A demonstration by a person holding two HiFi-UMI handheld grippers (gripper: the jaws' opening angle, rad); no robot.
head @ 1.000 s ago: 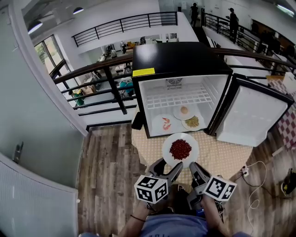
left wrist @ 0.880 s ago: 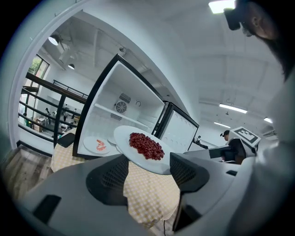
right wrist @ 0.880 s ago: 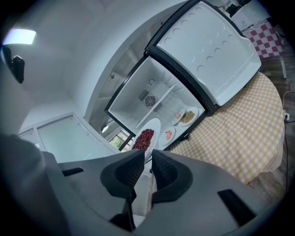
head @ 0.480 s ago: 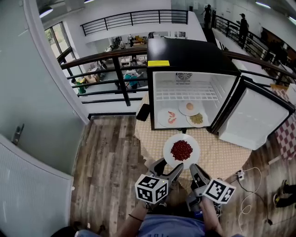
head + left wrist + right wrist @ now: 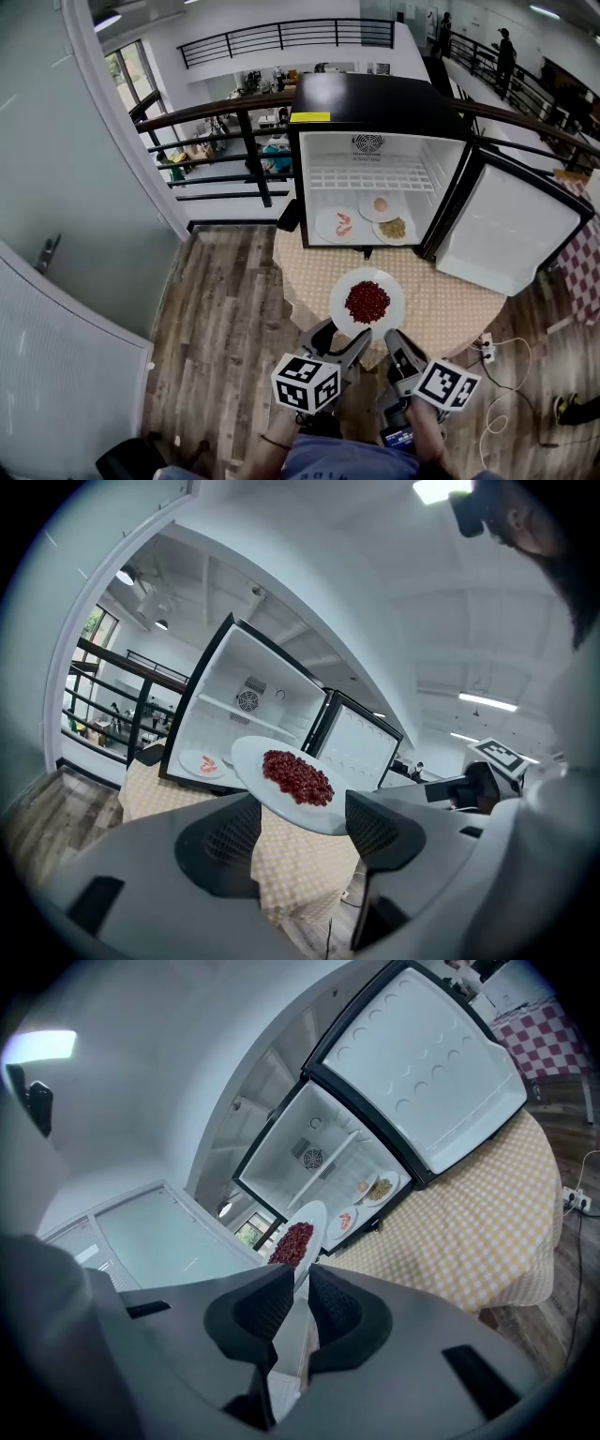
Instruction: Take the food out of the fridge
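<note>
Right gripper [image 5: 298, 1286] fingers [image 5: 343, 1312] pinched shut on the near rim of the bean plate [image 5: 395, 313]; left gripper [image 5: 300, 832] fingers [image 5: 223, 842] spread wide under it, gripping nothing. Plate hangs over the counter [image 5: 452, 311], in front of the fridge [image 5: 375, 105]: keep it flat, lower slowly.

The head camera looked steeply down on the open fridge [image 5: 375, 178], which both gripper cameras faced from low, close behind the white plate [image 5: 392, 305].
</note>
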